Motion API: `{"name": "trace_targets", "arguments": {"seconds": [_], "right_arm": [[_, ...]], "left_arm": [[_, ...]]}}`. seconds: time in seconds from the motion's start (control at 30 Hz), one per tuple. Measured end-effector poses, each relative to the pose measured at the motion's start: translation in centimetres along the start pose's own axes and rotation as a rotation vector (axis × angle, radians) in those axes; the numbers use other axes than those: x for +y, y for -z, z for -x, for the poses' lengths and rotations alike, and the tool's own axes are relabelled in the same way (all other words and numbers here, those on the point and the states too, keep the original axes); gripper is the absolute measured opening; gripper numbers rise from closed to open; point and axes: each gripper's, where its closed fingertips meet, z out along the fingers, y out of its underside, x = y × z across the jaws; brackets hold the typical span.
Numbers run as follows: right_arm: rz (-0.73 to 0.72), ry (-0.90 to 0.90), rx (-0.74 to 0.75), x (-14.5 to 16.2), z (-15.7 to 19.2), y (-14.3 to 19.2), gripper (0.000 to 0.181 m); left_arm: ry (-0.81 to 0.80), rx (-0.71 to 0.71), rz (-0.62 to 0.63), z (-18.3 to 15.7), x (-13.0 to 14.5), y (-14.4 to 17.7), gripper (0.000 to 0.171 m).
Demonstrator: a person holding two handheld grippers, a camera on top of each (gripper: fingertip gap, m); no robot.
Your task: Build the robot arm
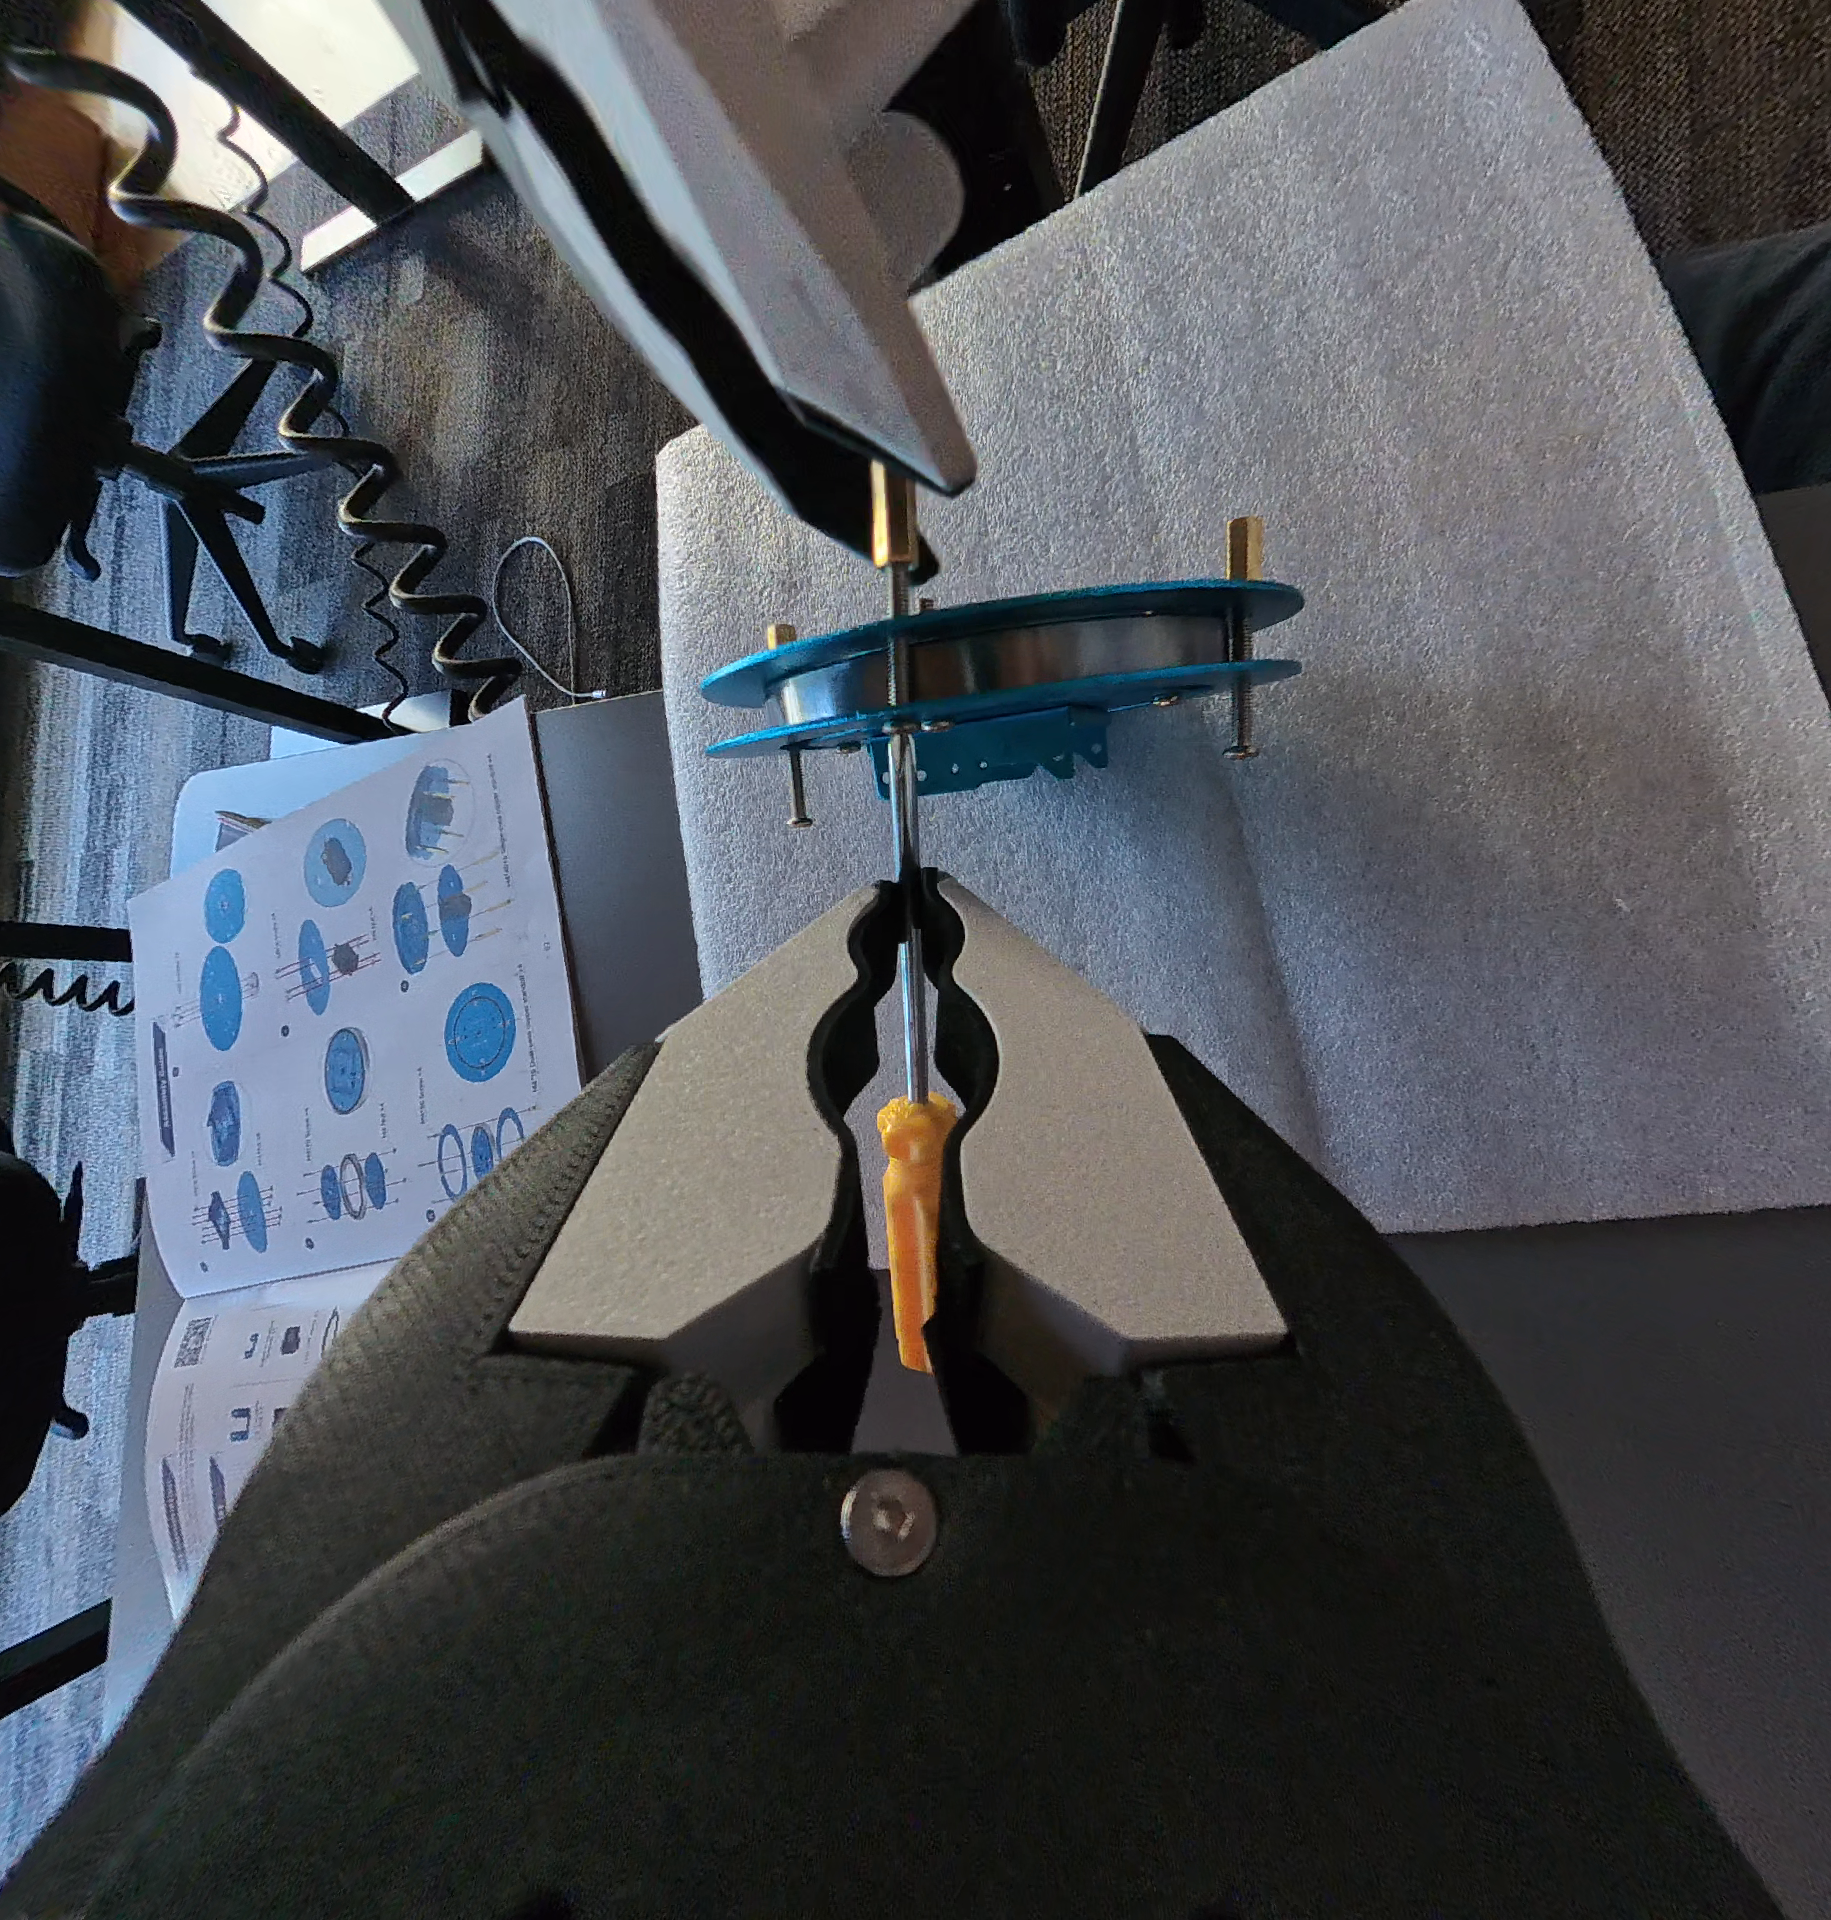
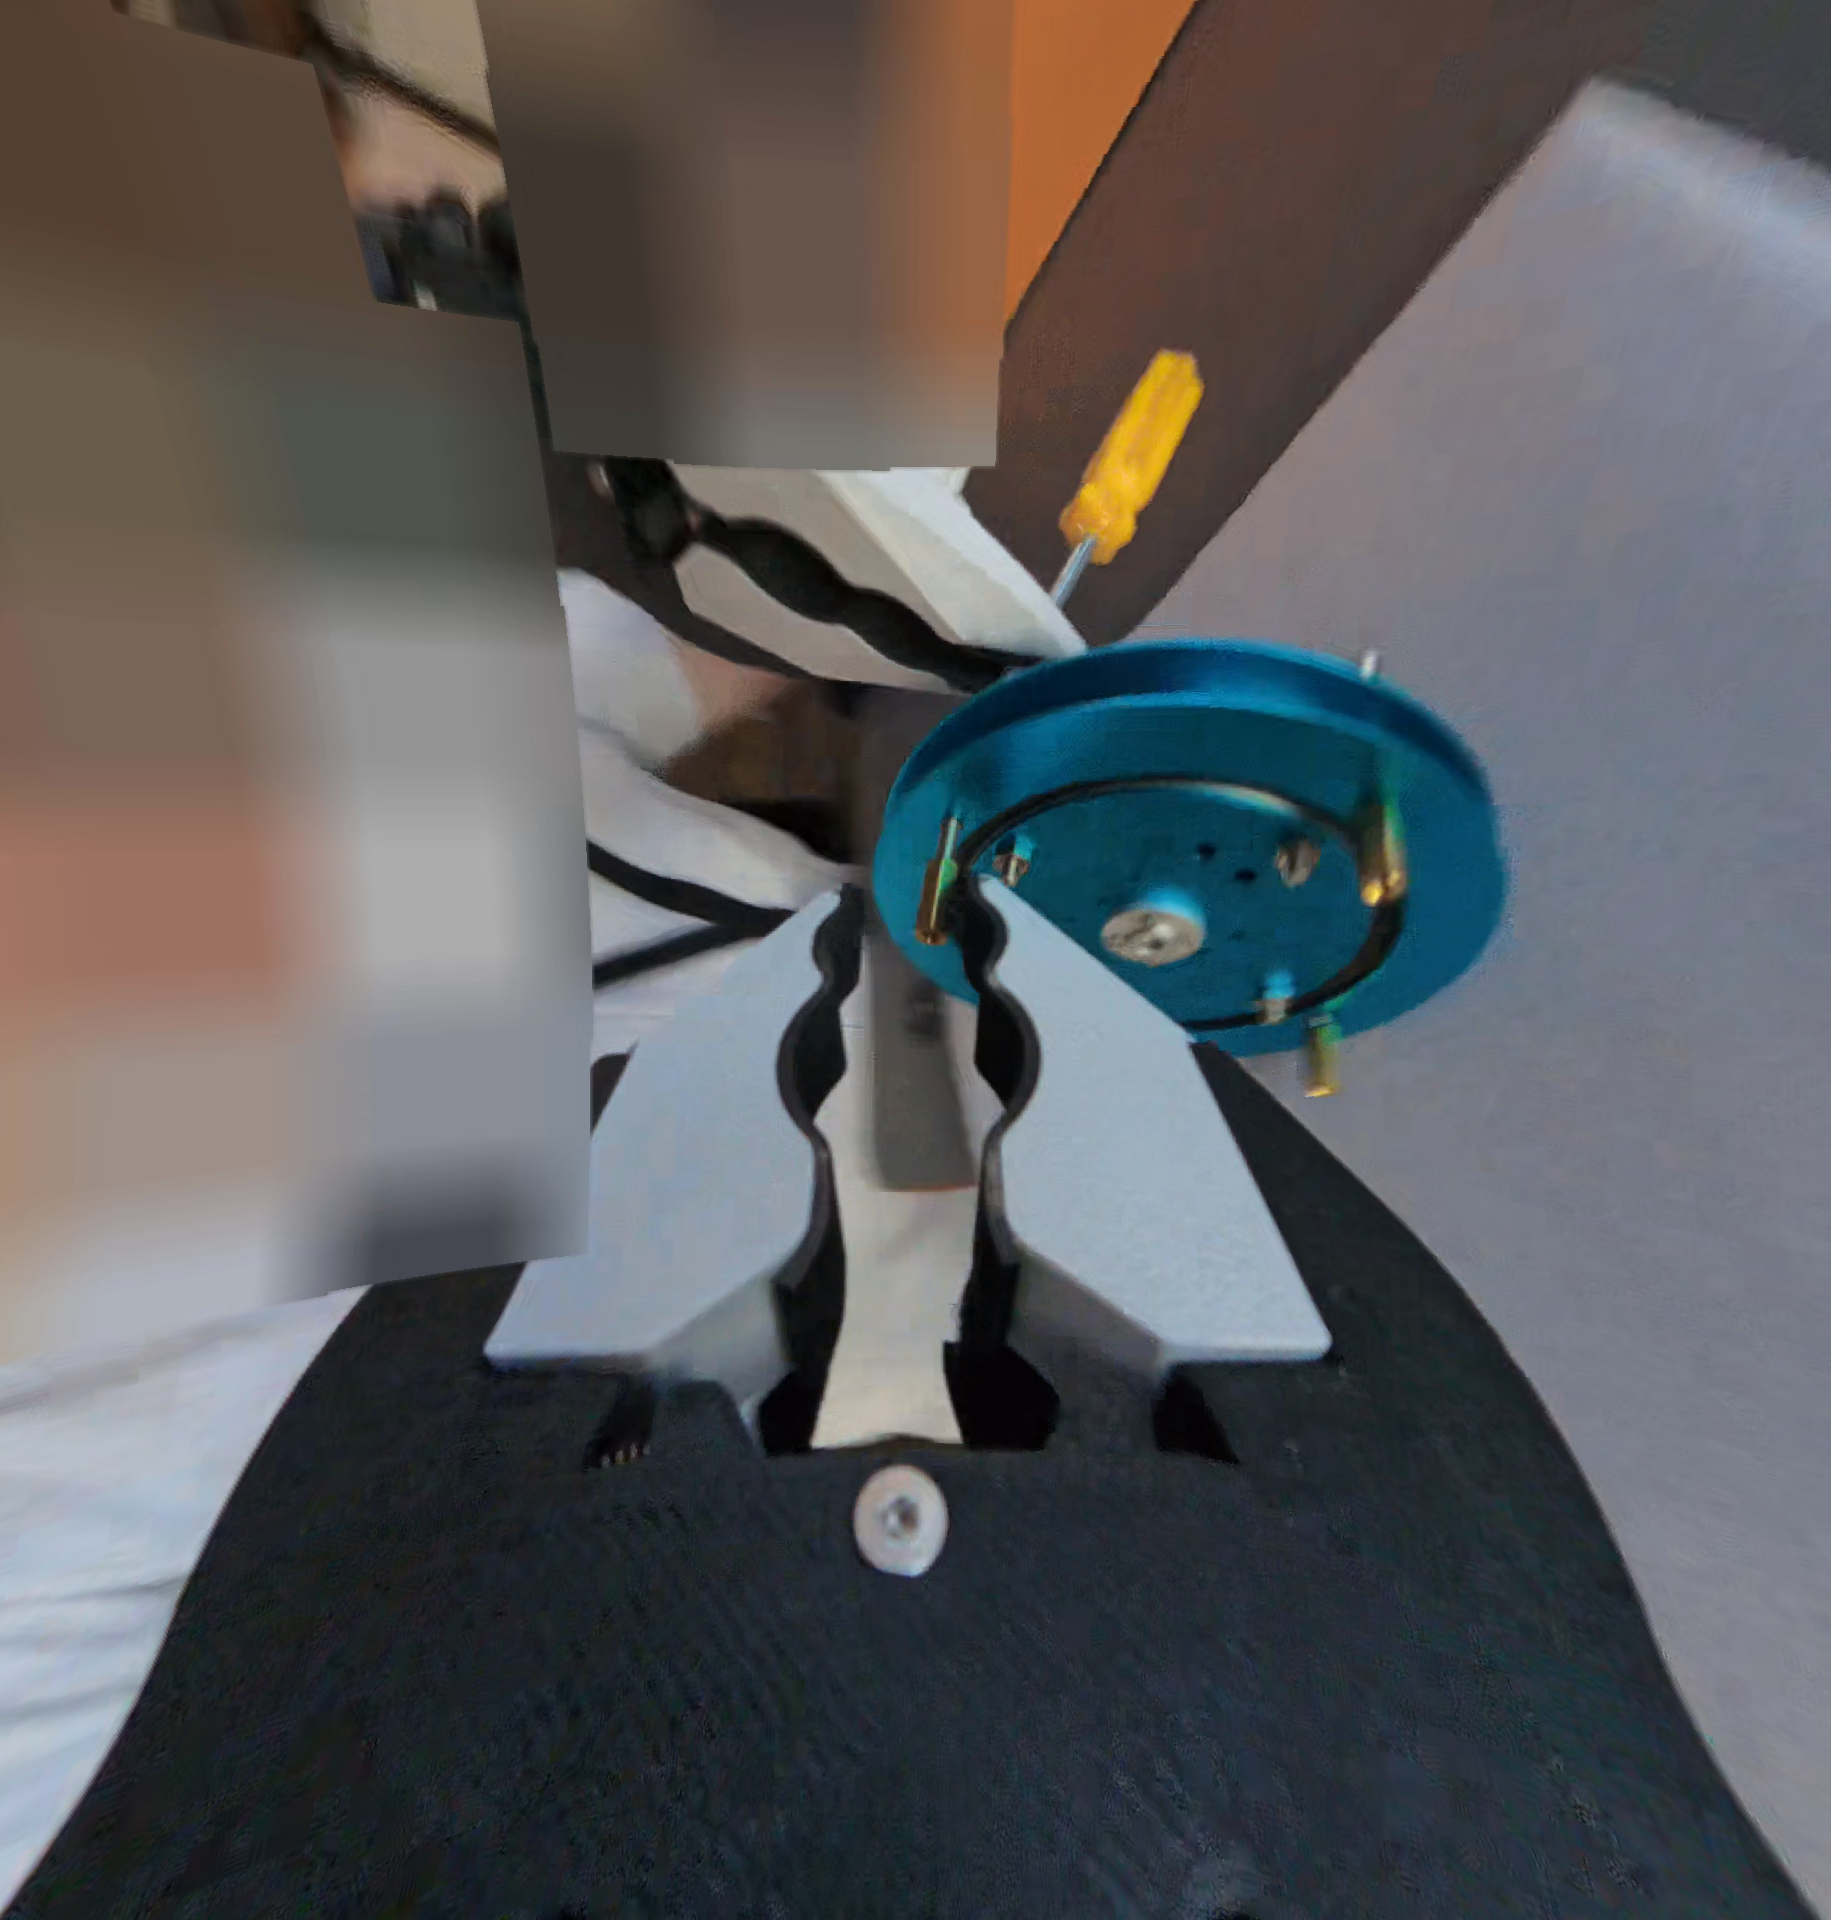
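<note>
1. We see the blue disc assembly (image 1: 999, 675) in the middle of the left wrist view: two round blue plates stacked with a silver ring between them, long screws running through, and brass posts standing up at the rim. It appears lifted clear of the grey foam mat (image 1: 1410, 727) behind it, though we cannot see every edge.

2. The left tongs (image 1: 916, 883) are closed on a screwdriver (image 1: 916, 1174) with a yellow handle. The handle sits in the hollow between the two pads and the thin shaft runs out past the tips, so the tool is held in line with the tongs. Its tip reaches up to a screw head on the underside of the lower plate, just beside a small blue bracket.

3. The right tongs (image 2: 911, 894) stand narrowly apart in their own view, centre frame. One tip touches a brass post (image 2: 937, 883) at the left rim of the assembly; in the left wrist view the same tongs come down from the upper centre onto a post. We judge that they are pinching it, which would steady the assembly against the screwdriver, but the blur leaves this uncertain.

4. In the lower left of the left wrist view, a printed sheet of blue diagrams (image 1: 350, 997) lies on the grey surface (image 1: 1617, 1455). A coiled black cable (image 1: 298, 343) hangs at upper left.

5. We see no box, tray or bin.
</note>
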Motion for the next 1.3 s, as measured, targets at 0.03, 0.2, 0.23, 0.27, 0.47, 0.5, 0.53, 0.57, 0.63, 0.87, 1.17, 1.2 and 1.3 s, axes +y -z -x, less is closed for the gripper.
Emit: {"name": "trace_targets", "arguments": {"seconds": [0.03,0.2,0.23,0.27,0.47,0.5,0.53,0.57,0.63,0.87,1.17,1.2,1.3], "right_arm": [[0.003,0.168,0.099,-0.2,0.0,0.1,0.024],[0.015,1.059,0.653,-1.2,1.3,1.1,0.025],[0.04,1.193,0.768,-1.2,1.1,1.3,0.023],[0.071,1.296,0.836,-0.9,0.9,1.2,0.023],[0.139,1.392,1.019,-0.7,-1.5,0.9,0.01],[0.145,1.402,1.04,-0.8,-1.5,1.0,0.004],[0.154,1.402,1.055,-0.8,-1.6,1.0,0.004],[0.165,1.389,1.049,-0.7,-1.6,0.8,0.004],[0.176,1.309,1.013,-0.4,-1.5,0.7,0.004],[0.099,0.497,0.64,0.4,-1.3,0.2,0.004],[-0.085,-0.323,0.015,0.3,-0.4,-0.2,0.007],[-0.112,-0.328,-0.012,0.0,-0.4,-0.1,0.008],[-0.107,-0.156,0.022,-0.1,-0.4,-0.1,0.011]], "left_arm": [[0.003,0.001,-0.002,0.0,0.0,0.0,0.001],[0.004,0.004,-0.003,0.0,0.0,-0.1,0.002],[0.004,0.005,-0.004,0.0,0.0,-0.1,0.002],[0.004,0.005,-0.005,-0.1,-0.1,-0.1,0.002],[0.001,0.005,-0.007,-0.2,-0.2,-0.1,0.002],[0.0,0.004,-0.005,-0.2,-0.2,-0.1,0.002],[-0.001,0.001,-0.001,-0.1,-0.1,-0.1,0.002],[-0.002,0.001,0.0,-0.1,-0.1,-0.1,0.002],[0.0,0.007,-0.001,-0.2,-0.1,-0.1,0.002],[-0.005,-0.001,0.004,-0.2,-0.2,-0.1,0.002],[-0.016,-0.02,0.011,-0.1,-0.2,0.2,0.001],[-0.019,-0.023,0.015,0.0,-0.1,0.2,0.001],[-0.015,-0.016,0.007,-0.1,-0.1,0.2,0.002]]}}
